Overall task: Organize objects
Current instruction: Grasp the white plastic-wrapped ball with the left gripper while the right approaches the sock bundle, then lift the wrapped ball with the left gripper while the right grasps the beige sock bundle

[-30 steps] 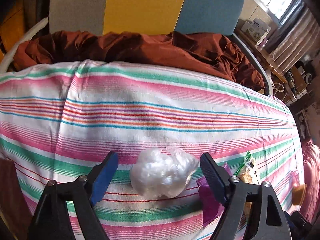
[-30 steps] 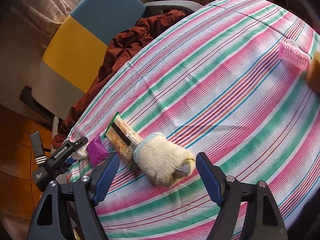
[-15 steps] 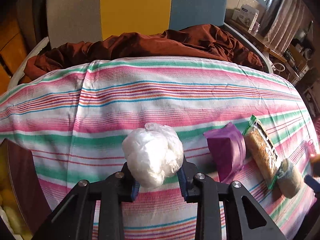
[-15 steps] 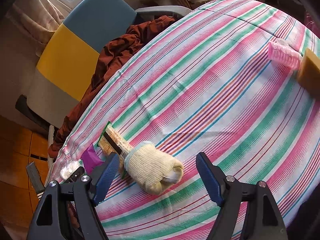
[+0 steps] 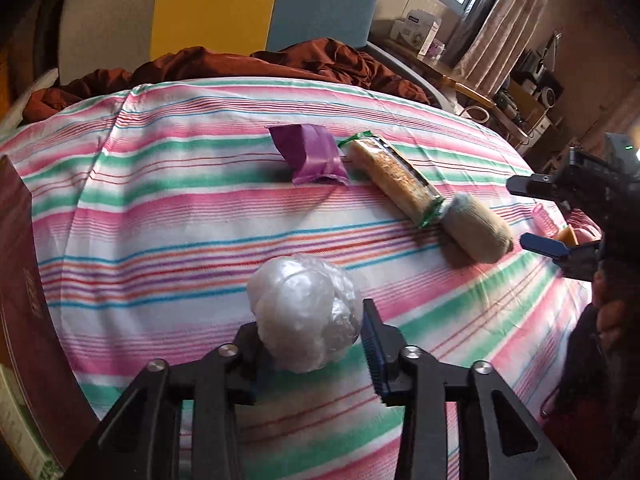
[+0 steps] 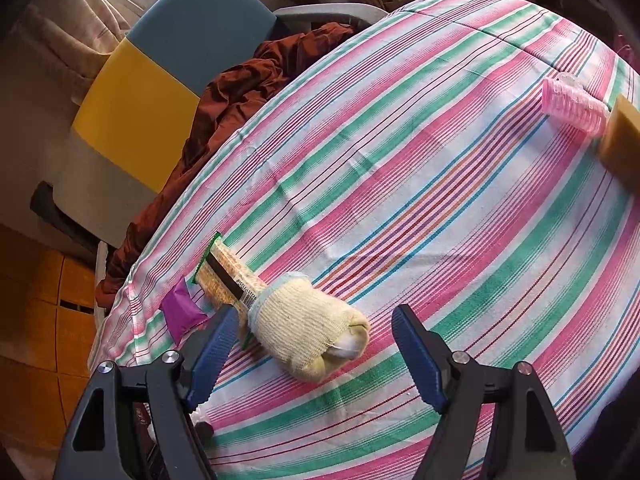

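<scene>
A crumpled clear plastic bag [image 5: 304, 316] fills the gap of my left gripper [image 5: 312, 320]. Both pads touch it while the jaws are opening a little. Farther along the striped tablecloth [image 5: 180, 208] lie a purple packet [image 5: 312, 156], a snack bar in a green-edged wrapper [image 5: 396, 176] and a rolled cream sock [image 5: 476, 228]. My right gripper [image 6: 316, 314] stands open astride the sock [image 6: 308, 332]; neither pad presses on it. The snack bar [image 6: 228, 280] and the purple packet [image 6: 182, 312] lie just beyond its left finger.
A dark red box [image 5: 20, 280] stands at the table's left edge. A pink hair roller [image 6: 572, 106] and a tan block [image 6: 624, 140] lie at the far right. Behind the table are a yellow and blue chair [image 5: 216, 4] and rumpled brown cloth [image 5: 280, 64].
My left gripper closed on the plastic bag and carried it sideways along the table, away from the purple packet; its jaws now stand a little wider. The right gripper has held still.
</scene>
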